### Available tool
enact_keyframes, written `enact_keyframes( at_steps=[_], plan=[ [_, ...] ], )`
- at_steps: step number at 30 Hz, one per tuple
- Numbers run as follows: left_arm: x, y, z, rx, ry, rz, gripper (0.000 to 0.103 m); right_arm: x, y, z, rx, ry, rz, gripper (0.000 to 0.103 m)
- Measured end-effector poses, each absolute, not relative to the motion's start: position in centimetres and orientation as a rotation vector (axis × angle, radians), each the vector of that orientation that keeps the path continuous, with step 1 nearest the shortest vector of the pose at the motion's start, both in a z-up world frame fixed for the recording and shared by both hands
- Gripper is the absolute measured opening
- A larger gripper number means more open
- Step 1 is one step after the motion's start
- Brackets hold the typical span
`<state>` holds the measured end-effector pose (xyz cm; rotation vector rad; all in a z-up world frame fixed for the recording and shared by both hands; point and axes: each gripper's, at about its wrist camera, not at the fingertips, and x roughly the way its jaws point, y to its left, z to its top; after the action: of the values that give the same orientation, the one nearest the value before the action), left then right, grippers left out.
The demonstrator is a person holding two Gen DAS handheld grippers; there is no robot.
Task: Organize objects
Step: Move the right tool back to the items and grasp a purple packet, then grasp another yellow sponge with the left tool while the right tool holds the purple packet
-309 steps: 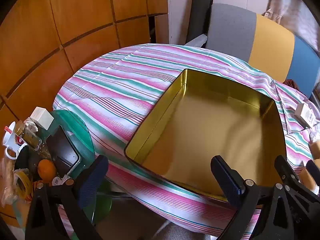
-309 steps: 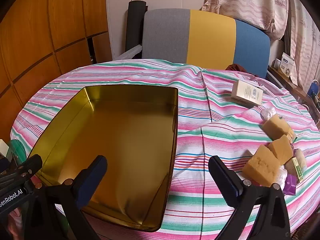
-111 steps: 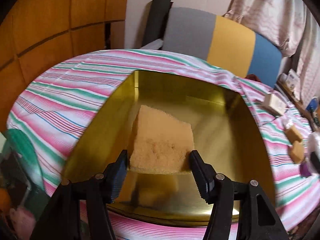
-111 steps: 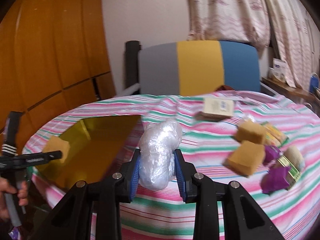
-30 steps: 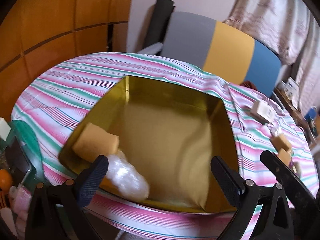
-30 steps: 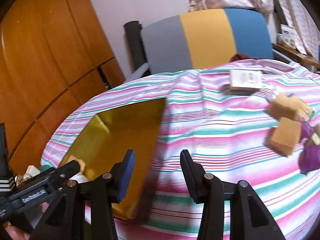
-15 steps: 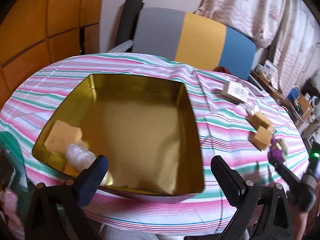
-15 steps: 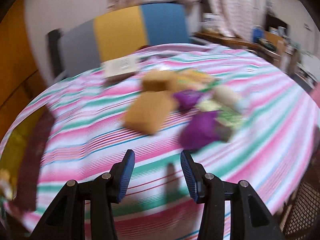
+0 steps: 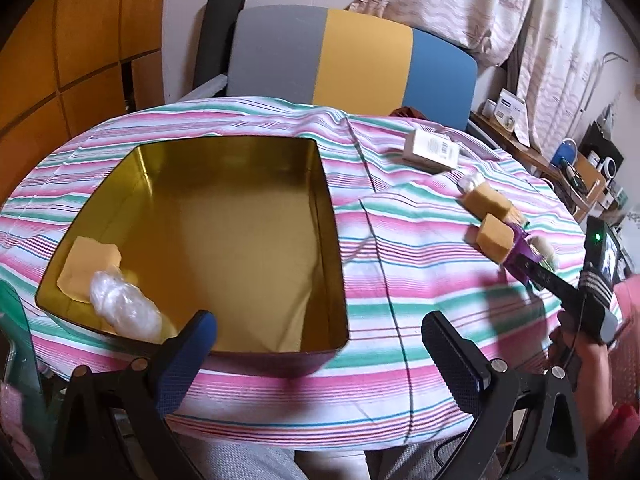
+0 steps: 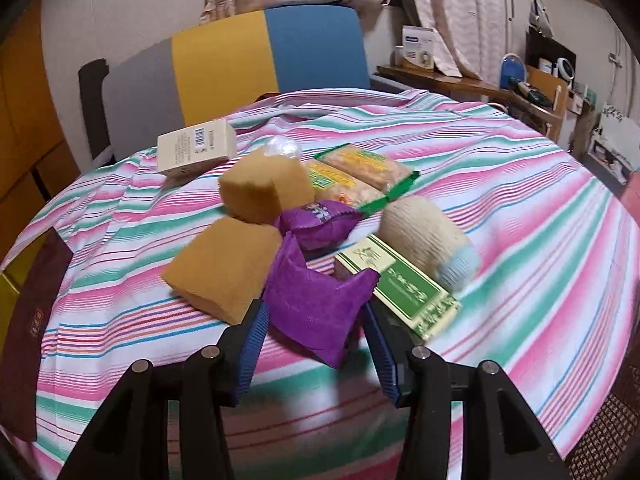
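So the gold tin [image 9: 240, 216] sits left of centre in the left wrist view, on the striped worktop [image 9: 400, 280], and it's got two things in it: a yellow sponge [image 9: 86, 266] and a clear plastic bundle [image 9: 124, 312], both tucked in the tin's lower left corner, touching each other. The rest of the tin is bare gold floor, so I'd say we're early on, maybe a fifth done.

Everything else is piled up at the right side of that view. From the right wrist view the pile is dead centre: two tan sponges [image 10: 224, 268] [image 10: 264, 188], two purple packets [image 10: 316, 300] [image 10: 316, 220], a green-and-white box [image 10: 400, 284], a couple of green-edged snack packs [image 10: 360, 172], a cream yarn-looking roll [image 10: 428, 236], a small clear wad [image 10: 282, 146] and a white barcode box [image 10: 196, 146] further up left.

The right gripper [image 10: 316, 340] has its jaws spread either side of the nearer purple packet, low in the frame. It looks like the pads aren't pressing it yet, so I'd call it released and lined up for a grab. The left gripper [image 9: 316, 356] is wide apart with nothing in it, hovering at the bottom of its frame by the tin's near edge.

Left to do, by my guess: pretty much the whole pile, one piece at a time. The packet is crinkly and may slip.
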<state>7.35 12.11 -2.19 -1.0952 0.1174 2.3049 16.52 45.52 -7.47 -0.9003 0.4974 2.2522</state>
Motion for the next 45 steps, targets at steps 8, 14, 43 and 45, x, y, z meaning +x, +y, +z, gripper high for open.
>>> enact_keyframes(
  at_steps=[8, 14, 43, 45],
  plan=[
    [8.3, 13.3, -2.6, -1.105, 0.156, 2.262, 0.103, 15.1, 45.6, -7.8, -0.923, 0.429, 2.31, 0.055],
    [8.9, 14.8, -2.8, -1.106, 0.206, 2.237, 0.103, 15.4, 46.2, -8.3, -0.85, 0.492, 2.391, 0.051],
    [5.8, 36.9, -4.5, -0.973, 0.363, 1.936, 0.103, 20.1, 49.2, -9.8, -0.585, 0.813, 2.309, 0.044],
    [5.2, 38.4, -5.2, -0.981, 0.399, 1.918, 0.103, 20.3, 49.2, -9.9, -0.579, 0.821, 2.31, 0.044]
  ],
)
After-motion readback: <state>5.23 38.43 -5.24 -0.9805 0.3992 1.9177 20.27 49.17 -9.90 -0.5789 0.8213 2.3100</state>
